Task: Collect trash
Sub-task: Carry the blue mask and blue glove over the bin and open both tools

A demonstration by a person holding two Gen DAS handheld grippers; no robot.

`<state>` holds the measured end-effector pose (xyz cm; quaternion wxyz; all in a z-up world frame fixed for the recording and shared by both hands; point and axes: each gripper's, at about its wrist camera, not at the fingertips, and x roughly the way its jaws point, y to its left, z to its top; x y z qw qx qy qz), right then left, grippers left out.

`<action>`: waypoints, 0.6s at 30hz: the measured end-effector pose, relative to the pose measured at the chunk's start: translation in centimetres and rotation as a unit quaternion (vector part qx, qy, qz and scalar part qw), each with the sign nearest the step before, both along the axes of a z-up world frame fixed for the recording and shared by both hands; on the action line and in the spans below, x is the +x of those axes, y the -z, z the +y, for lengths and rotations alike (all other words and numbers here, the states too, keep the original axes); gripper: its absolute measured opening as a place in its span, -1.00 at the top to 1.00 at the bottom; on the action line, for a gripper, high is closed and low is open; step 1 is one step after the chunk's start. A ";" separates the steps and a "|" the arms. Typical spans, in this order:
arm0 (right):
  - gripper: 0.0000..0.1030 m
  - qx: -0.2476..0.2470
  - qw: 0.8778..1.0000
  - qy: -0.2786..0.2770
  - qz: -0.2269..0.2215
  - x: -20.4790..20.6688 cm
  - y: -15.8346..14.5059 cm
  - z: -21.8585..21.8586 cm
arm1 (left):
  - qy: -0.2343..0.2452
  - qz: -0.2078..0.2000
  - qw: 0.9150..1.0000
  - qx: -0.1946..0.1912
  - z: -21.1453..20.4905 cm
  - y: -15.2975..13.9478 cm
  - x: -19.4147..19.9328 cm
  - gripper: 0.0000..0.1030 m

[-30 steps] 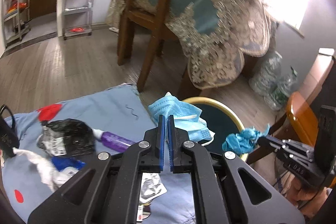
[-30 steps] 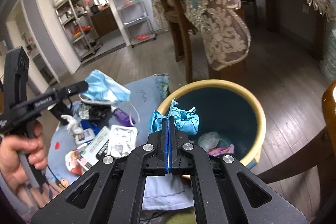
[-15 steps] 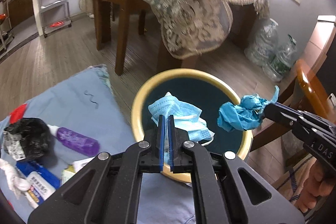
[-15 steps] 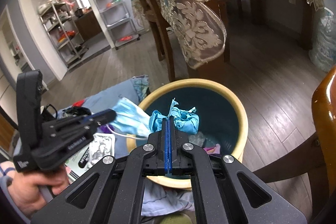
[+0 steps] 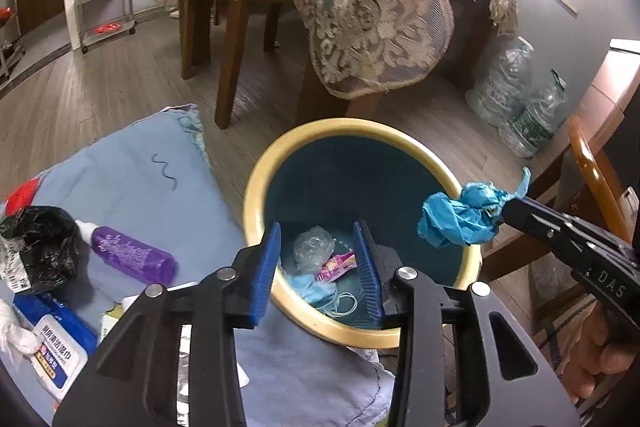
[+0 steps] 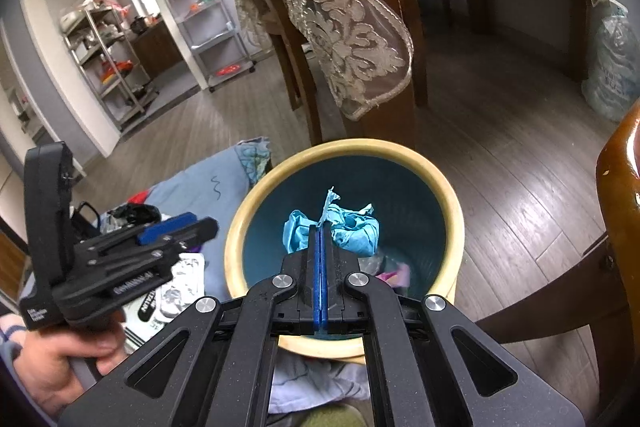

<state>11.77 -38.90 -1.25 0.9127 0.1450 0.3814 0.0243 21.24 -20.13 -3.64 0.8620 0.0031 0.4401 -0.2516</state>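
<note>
A teal bin with a yellow rim (image 5: pixel 256 187) (image 6: pixel 448 187) stands on the floor. My left gripper (image 5: pixel 316 239) is open and empty over its near side. A blue face mask (image 5: pixel 316 289) lies at the bottom with a clear wrapper (image 5: pixel 312 247) and a pink wrapper (image 5: pixel 336 263). My right gripper (image 6: pixel 320 227) is shut on a crumpled blue glove (image 6: pixel 352 231) (image 5: pixel 460 215) and holds it above the bin's opening.
A blue cloth (image 5: pixel 132 187) left of the bin holds a purple bottle (image 5: pixel 128 251), a black bag (image 5: pixel 40 247) and a wipes pack (image 5: pixel 56 347). A chair and a lace-covered table (image 5: pixel 360 7) stand behind. Plastic bottles (image 5: pixel 520 99) sit at the right.
My left gripper has opened and let go of the face mask, which now lies in the bin. The right gripper with the glove has moved over the bin.
</note>
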 end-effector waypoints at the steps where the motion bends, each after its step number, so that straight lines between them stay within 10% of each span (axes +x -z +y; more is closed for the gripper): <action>1: 0.97 -0.001 1.000 0.000 0.001 0.1 0.0 0.0 | -0.003 0.001 1.000 -0.003 0.3 -0.1 0.1 0.24; 9: 0.96 -0.012 1.000 -0.003 0.019 0.7 0.8 0.5 | -0.015 0.000 1.000 -0.013 1.3 -0.7 0.2 0.03; 14: 0.20 -0.011 1.000 0.012 0.019 0.7 0.9 0.3 | -0.026 -0.004 0.999 -0.021 2.6 -1.4 0.1 -0.17; 18: 0.04 -0.014 1.000 0.009 0.014 0.6 0.7 0.5 | -0.041 -0.011 0.999 -0.027 4.4 -2.2 -0.1 -0.41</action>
